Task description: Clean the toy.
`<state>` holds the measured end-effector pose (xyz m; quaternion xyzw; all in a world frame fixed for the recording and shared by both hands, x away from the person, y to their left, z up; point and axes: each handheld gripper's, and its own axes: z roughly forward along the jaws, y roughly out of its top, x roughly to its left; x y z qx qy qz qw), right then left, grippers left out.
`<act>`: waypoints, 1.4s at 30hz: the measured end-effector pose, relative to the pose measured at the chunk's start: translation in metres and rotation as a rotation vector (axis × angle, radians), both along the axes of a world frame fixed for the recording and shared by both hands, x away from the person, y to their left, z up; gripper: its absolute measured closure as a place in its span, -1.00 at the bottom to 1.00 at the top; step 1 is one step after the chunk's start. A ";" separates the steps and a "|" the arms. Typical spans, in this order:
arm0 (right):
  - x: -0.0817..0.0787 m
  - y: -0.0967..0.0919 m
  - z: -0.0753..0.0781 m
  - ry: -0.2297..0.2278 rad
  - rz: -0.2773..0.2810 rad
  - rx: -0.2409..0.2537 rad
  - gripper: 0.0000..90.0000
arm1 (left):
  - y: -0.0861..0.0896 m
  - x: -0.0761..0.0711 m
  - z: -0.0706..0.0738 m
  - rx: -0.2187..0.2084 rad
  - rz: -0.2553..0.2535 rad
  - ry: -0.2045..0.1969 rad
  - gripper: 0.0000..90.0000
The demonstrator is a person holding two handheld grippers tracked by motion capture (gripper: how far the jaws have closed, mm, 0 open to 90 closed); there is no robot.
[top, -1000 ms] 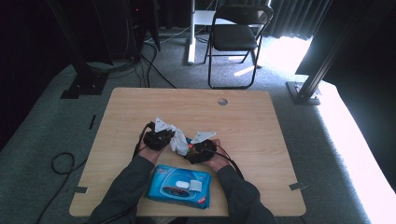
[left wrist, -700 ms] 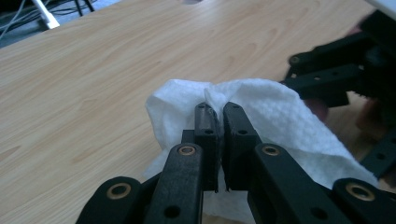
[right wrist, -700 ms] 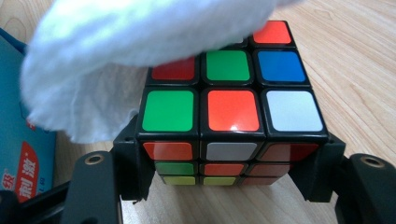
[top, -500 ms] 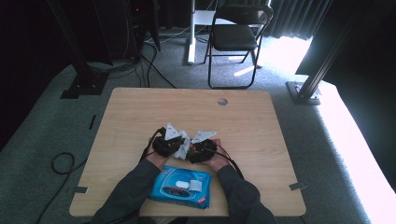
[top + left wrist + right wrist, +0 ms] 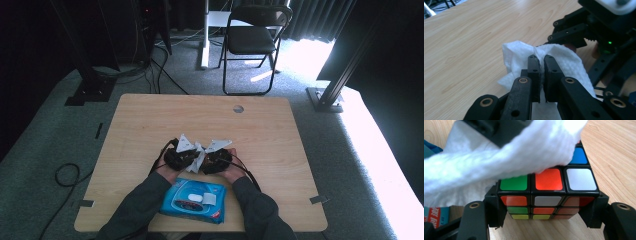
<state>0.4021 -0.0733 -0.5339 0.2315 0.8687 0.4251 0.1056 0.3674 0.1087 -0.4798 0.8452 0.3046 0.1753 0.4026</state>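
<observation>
My right gripper (image 5: 547,206) is shut on a Rubik's cube (image 5: 548,181), its jaws clamping the cube's left and right sides just above the table. A white wipe (image 5: 499,162) lies draped across the cube's top. My left gripper (image 5: 542,60) is shut on that wipe (image 5: 564,62), with a fold pinched between its pads. In the high view the left gripper (image 5: 179,157) and the right gripper (image 5: 217,161) sit close together at the table's middle front, and the wipe (image 5: 199,159) bridges them. The cube is hidden there.
A blue pack of wipes (image 5: 192,201) lies between the forearms near the table's (image 5: 280,130) front edge. A cable hole (image 5: 238,108) sits at the far side. A folding chair (image 5: 252,40) and floor cables (image 5: 65,175) are beyond the table.
The left gripper has shifted a little right and nearer, closing in on the right gripper with the wipe. The right gripper has stayed still.
</observation>
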 end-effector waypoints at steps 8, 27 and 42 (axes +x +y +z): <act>0.002 -0.001 0.003 -0.002 -0.018 0.003 -0.24 | -0.005 -0.005 0.002 -0.002 -0.068 -0.012 0.89; -0.003 0.004 0.003 -0.020 0.015 -0.018 -0.24 | 0.012 0.009 0.000 -0.009 0.032 -0.017 0.90; -0.006 0.007 0.006 -0.023 0.045 -0.002 -0.24 | 0.016 0.012 0.005 -0.019 0.071 -0.039 0.90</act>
